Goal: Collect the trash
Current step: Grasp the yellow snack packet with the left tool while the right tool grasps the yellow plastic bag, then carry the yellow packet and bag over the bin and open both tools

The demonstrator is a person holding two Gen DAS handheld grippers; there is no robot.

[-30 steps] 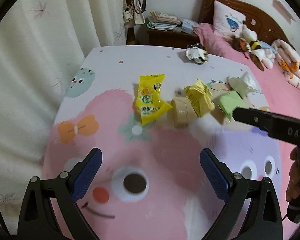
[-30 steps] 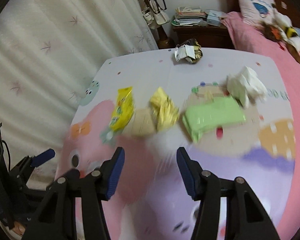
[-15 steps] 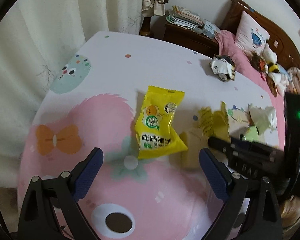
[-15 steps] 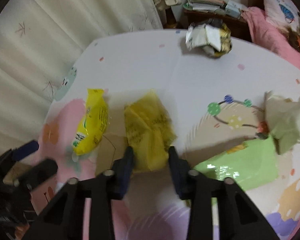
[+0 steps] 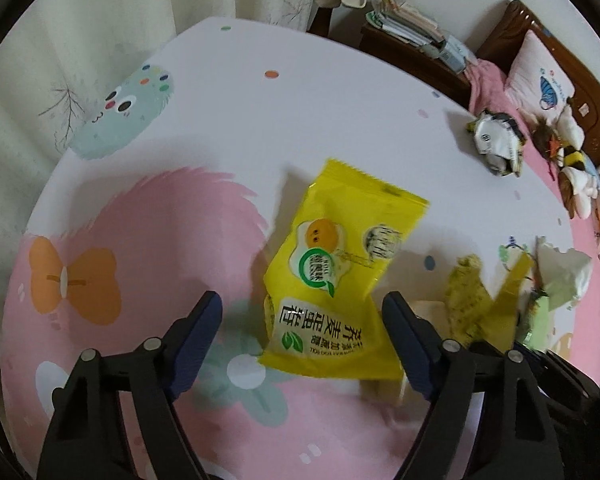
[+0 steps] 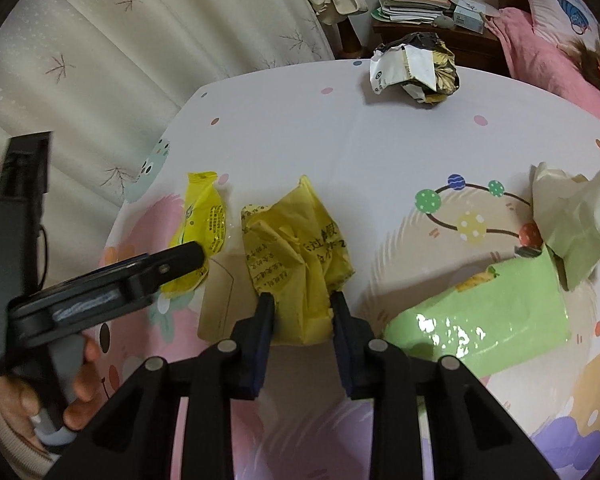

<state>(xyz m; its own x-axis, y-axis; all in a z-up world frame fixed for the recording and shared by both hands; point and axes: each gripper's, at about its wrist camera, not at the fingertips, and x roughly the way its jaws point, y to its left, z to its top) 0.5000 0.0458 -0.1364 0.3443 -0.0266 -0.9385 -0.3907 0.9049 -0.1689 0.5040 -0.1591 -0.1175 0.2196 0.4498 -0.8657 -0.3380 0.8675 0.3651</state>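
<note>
A yellow snack packet (image 5: 332,276) lies flat on the cartoon-print table (image 5: 260,120). My left gripper (image 5: 302,320) points down over its near end. Its jaws are closing, the packet lies between them, and the left pad stands clear of it. To the right lies a crumpled yellow wrapper (image 6: 300,240). My right gripper (image 6: 302,308) has both pads against the wrapper's near end, and its jaws are still closing on it. The right wrist view also shows the yellow packet (image 6: 202,220) and one finger of the left gripper (image 6: 172,264) beside it.
A tan card piece (image 6: 216,296) lies under the two yellow items. A green packet (image 6: 480,320), a white tissue (image 6: 572,232) and a crumpled foil wrapper (image 6: 416,68) are farther off. A hand (image 6: 80,380) holds the left gripper. Curtain, nightstand and bed surround the table.
Both grippers came down toward the table. The left one moved over the yellow packet and narrowed. The right one closed from well apart onto the crumpled yellow wrapper.
</note>
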